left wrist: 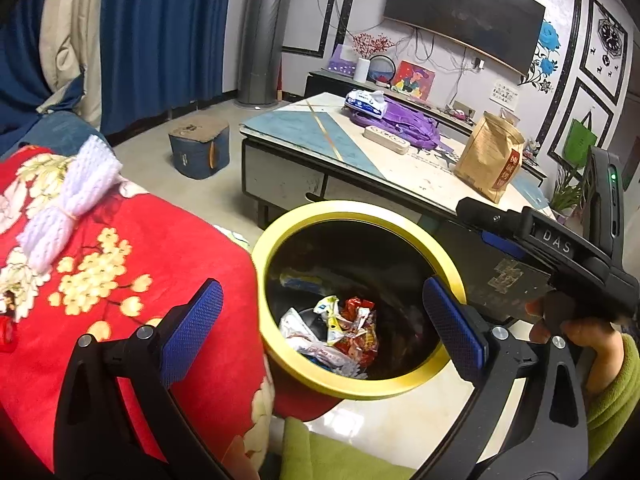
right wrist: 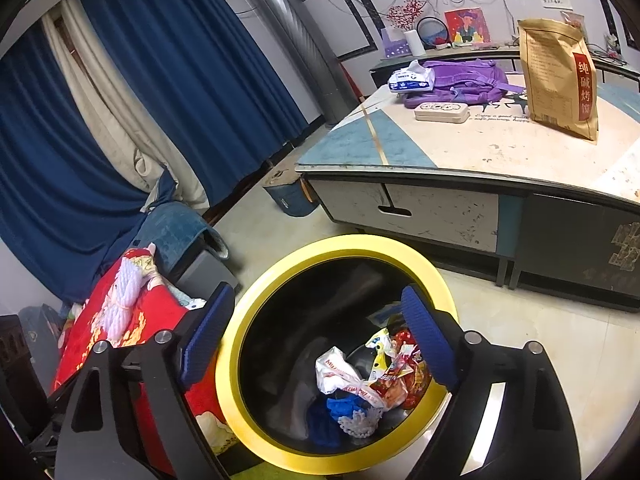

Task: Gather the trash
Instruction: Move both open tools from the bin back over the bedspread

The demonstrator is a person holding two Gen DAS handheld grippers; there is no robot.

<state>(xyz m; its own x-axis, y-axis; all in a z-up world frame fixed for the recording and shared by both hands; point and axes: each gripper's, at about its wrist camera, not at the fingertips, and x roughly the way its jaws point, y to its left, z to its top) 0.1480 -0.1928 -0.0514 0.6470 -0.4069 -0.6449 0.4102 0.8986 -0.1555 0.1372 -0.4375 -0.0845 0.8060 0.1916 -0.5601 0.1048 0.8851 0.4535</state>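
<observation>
Both grippers hang over the yellow-rimmed bin [left wrist: 264, 264], left gripper [left wrist: 324, 330] and right gripper [right wrist: 318, 338] spread wide, nothing between them. The snack wrappers [left wrist: 352, 328] lie at the bin's bottom.

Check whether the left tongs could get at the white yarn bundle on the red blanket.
Probably yes: the left tongs are open and empty over the bin, and the yarn bundle lies uncovered on the blanket.
</observation>
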